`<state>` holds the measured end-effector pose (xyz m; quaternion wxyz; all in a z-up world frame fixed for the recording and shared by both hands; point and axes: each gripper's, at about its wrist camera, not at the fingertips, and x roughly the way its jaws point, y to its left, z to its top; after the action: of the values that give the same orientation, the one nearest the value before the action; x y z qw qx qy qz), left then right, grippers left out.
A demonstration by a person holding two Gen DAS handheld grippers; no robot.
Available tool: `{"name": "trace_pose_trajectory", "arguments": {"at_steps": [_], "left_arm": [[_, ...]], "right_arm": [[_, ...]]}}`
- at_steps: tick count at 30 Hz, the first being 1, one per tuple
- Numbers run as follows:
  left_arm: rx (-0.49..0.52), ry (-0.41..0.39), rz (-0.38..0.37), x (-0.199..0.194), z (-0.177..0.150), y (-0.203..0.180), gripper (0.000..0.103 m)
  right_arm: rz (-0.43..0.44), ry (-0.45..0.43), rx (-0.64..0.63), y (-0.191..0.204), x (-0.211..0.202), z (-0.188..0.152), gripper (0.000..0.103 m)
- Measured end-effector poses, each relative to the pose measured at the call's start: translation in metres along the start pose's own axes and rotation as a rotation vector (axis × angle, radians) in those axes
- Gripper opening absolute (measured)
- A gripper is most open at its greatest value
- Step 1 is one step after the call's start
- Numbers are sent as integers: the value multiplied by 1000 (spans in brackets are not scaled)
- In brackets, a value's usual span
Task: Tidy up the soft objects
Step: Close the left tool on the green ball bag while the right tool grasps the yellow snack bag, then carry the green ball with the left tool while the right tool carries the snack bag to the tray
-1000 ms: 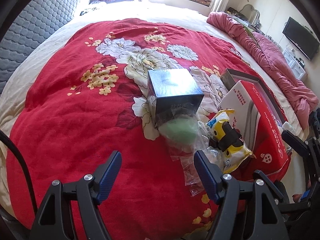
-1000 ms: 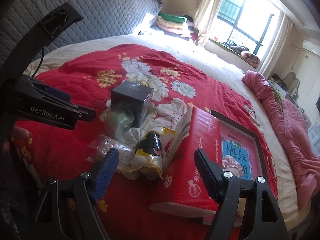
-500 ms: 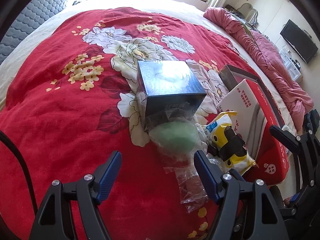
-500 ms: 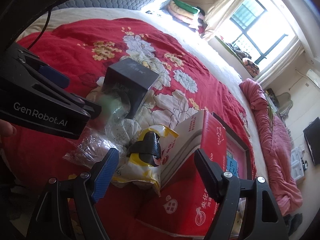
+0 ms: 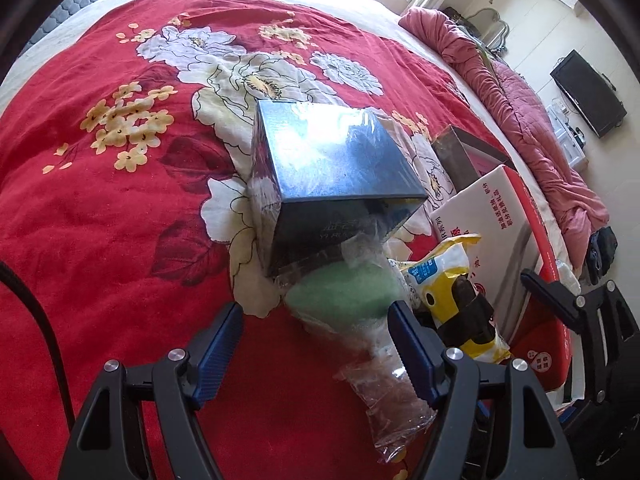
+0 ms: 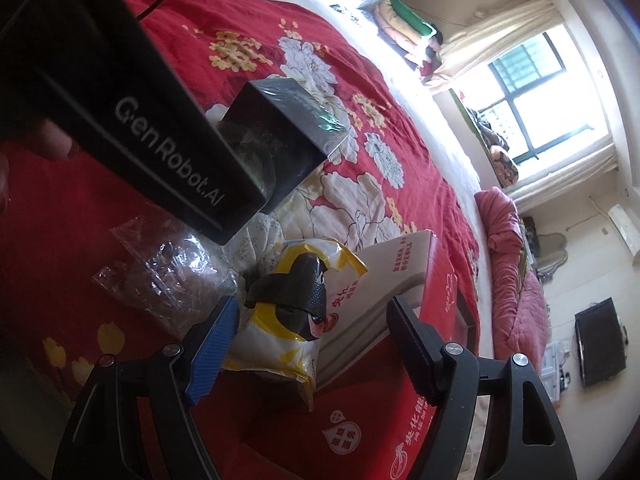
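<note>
A green soft sponge in a clear plastic bag (image 5: 344, 296) lies on the red floral blanket, against a dark blue box (image 5: 332, 176). My left gripper (image 5: 316, 340) is open, its fingers on either side of the bagged sponge, just short of it. A yellow and white packet with a black item (image 6: 296, 312) lies beside it. My right gripper (image 6: 312, 344) is open, its fingers straddling this packet close above. The left gripper's black body (image 6: 132, 120) hides the sponge in the right wrist view.
A red and white carton (image 6: 404, 320) lies right of the packet, with a framed picture (image 5: 468, 156) behind it. A crumpled pink quilt (image 5: 532, 120) runs along the bed's right side. Folded bedding (image 6: 404, 28) is stacked by the window.
Both grippers have moved forward and down. The sponge and box are now closer to the left gripper, and the packet sits between the right fingers. Both stay open.
</note>
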<state>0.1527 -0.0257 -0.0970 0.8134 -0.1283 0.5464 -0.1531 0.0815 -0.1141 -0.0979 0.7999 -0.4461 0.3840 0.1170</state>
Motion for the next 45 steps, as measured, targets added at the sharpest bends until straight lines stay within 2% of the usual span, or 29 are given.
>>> {"name": "trace_pose_trajectory", "arguments": {"at_steps": [6,8,9,11,13,17,20,23,26,30,36,45], "left_arm": [[-18,6,-67,6,5,5,72],[-21,7,-93,7,6,6,65],[-24,11,-104,9,6,6,64],[-25,14,-126,10,6,6,55],[-25,12,-141,11,6,5,52],[-23,-1,-147,10,5,3,47],[-2,-20,-117,5,2,0,45],[46,-64,-61,-7,-1,-7,45],[30,-93,-73,-17,-1,-5,44],[21,-124,-67,-29,-3,0,44],[-3,-169,-55,-49,-6,6,44],[56,-210,10,-68,-16,-19,44]], "right_arm": [[58,70,-13,2,20,1,56],[75,72,-6,2,24,2,52],[82,66,4,1,25,3,45],[84,54,20,-1,28,2,44],[84,37,32,-3,28,0,43],[85,8,53,-6,26,-3,41],[105,-24,89,-12,18,-8,41],[182,-77,212,-33,6,-12,41],[261,-126,343,-54,-4,-20,41],[295,-152,431,-69,-9,-26,41],[326,-194,500,-72,-28,-26,41],[334,-243,546,-84,-46,-36,41]]}}
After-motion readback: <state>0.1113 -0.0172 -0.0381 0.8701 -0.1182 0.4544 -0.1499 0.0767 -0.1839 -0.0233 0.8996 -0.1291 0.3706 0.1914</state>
